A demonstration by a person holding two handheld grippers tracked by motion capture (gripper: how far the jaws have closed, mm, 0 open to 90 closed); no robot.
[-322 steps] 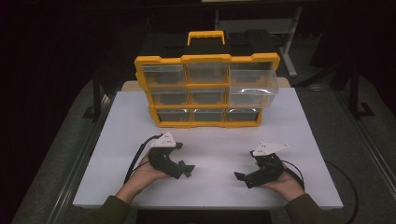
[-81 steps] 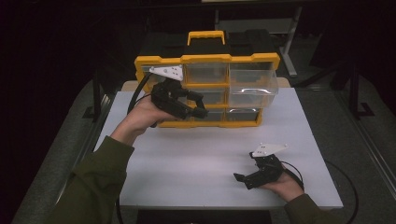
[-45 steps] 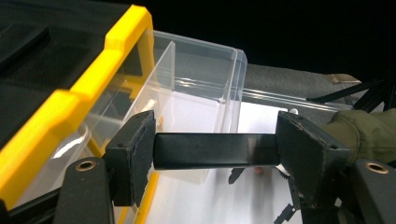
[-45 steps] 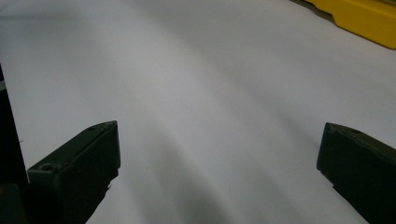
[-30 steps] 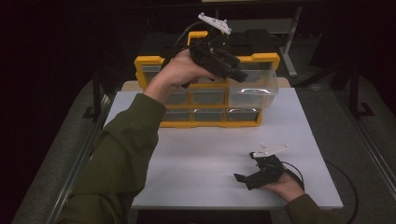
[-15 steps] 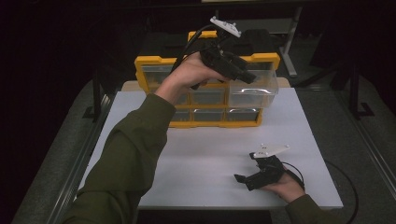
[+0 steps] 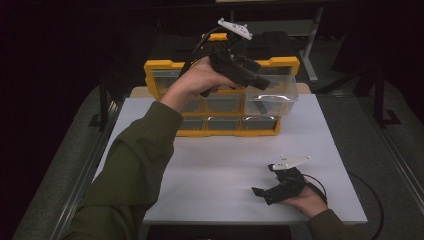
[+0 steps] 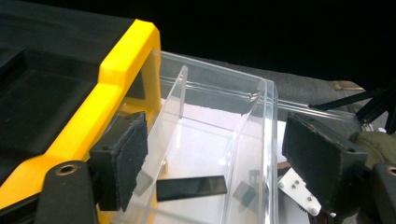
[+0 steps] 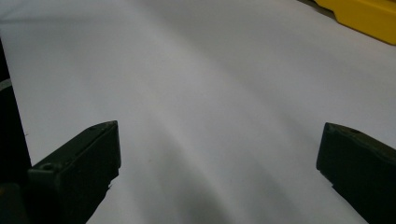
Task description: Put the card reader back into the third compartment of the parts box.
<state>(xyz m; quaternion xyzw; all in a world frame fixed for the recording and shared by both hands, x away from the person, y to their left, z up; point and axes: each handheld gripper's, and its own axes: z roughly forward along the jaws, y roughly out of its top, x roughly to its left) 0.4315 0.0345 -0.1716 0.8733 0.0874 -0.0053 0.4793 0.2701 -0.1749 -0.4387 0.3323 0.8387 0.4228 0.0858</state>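
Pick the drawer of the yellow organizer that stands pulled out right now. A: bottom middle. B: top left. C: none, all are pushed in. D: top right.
D: in the high view the clear top-right drawer juts forward from the yellow organizer, with the left gripper over it; the other drawers sit flush.

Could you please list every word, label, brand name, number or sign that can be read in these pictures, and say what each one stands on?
None: no readable text appears in any view.
The yellow drawer cabinet, its pulled-out clear drawer and the white tabletop carry no visible lettering.
The left gripper and right gripper show no readable markings either.
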